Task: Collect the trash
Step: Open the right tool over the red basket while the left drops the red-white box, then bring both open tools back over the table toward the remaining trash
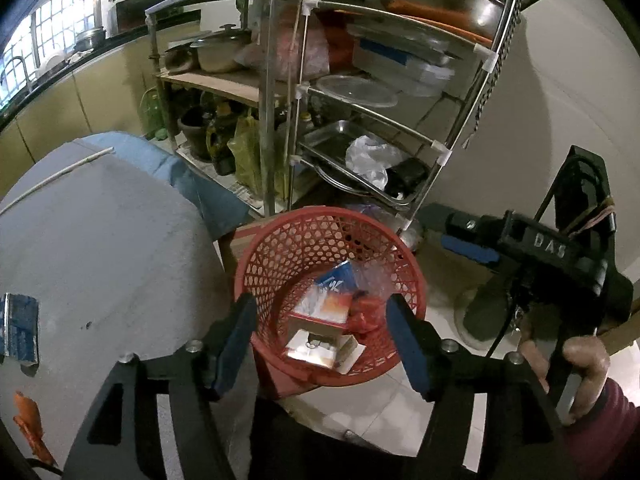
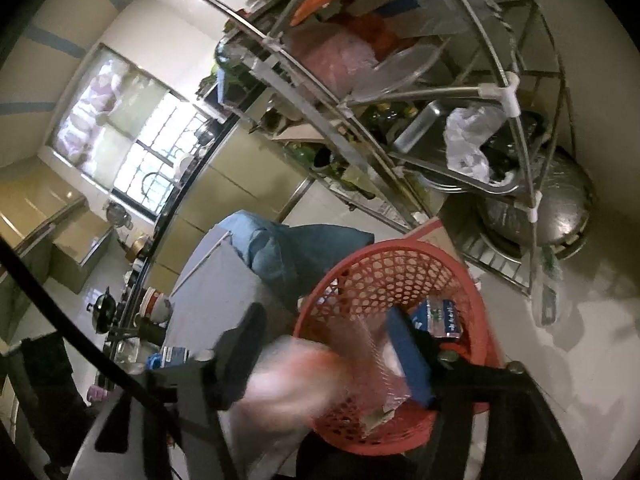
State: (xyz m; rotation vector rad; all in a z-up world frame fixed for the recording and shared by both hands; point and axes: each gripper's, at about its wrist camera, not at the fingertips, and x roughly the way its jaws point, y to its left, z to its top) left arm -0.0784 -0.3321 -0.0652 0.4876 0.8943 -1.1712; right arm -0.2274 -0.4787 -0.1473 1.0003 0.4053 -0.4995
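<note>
A red mesh basket (image 1: 332, 240) stands on the floor beside a grey table (image 1: 100, 260). It holds small cartons (image 1: 324, 304), a red wrapper (image 1: 366, 316) and clear plastic. My left gripper (image 1: 322, 340) is open and empty just above the basket's near rim. My right gripper (image 2: 324, 354) is open over the basket (image 2: 400, 272); a blurred pinkish clear plastic piece (image 2: 304, 380) hangs between its fingers, seemingly falling. The right gripper also shows in the left wrist view (image 1: 472, 248), right of the basket. A blue carton (image 2: 440, 316) lies inside.
A metal rack (image 1: 360, 92) with pots, trays, lids and bags stands behind the basket. A blue-and-silver wrapper (image 1: 18, 326) and an orange scrap (image 1: 30, 424) lie on the table's left side. A kitchen counter (image 1: 52, 68) runs along the left. Tiled floor (image 1: 400, 400) surrounds the basket.
</note>
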